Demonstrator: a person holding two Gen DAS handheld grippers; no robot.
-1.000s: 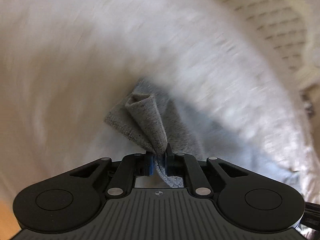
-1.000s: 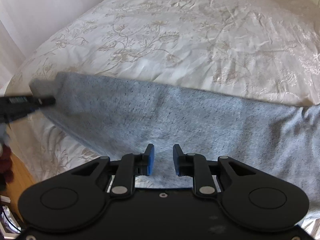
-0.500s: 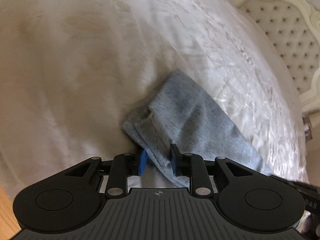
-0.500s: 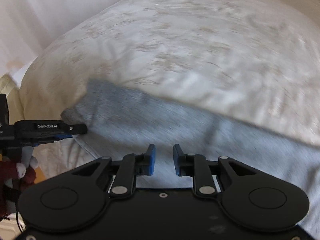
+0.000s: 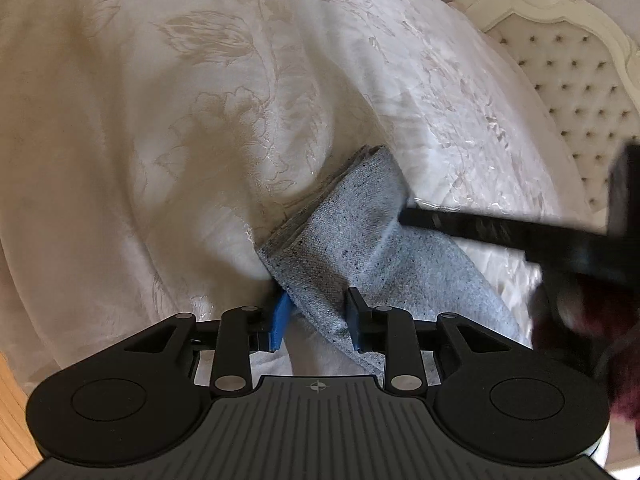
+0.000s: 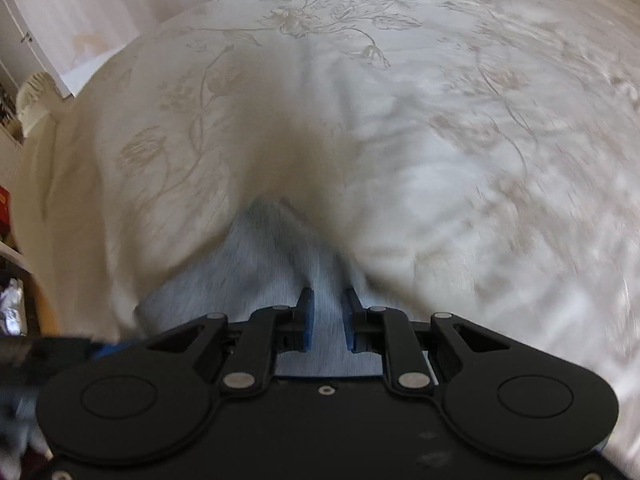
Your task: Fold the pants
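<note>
The grey knit pants (image 5: 360,236) lie folded into a narrow strip on the white bedspread (image 5: 160,120). My left gripper (image 5: 318,312) is open, its jaws apart on either side of the strip's near corner, no longer pinching it. The right gripper shows in the left wrist view as a dark blurred bar (image 5: 500,228) reaching over the pants from the right. In the right wrist view the right gripper (image 6: 329,316) is open, jaws apart just above the pants (image 6: 272,256), which look blurred.
The embroidered bedspread (image 6: 440,120) covers the whole bed. A tufted cream headboard (image 5: 580,92) stands at the far right. White wardrobe doors (image 6: 80,12) and wooden floor (image 5: 12,420) lie beyond the bed's edges. The person's dark red sleeve (image 5: 600,320) is at right.
My left gripper has opened and let go of the pants corner. The right gripper has swung left over the pants toward the left gripper. The pants now lie flat.
</note>
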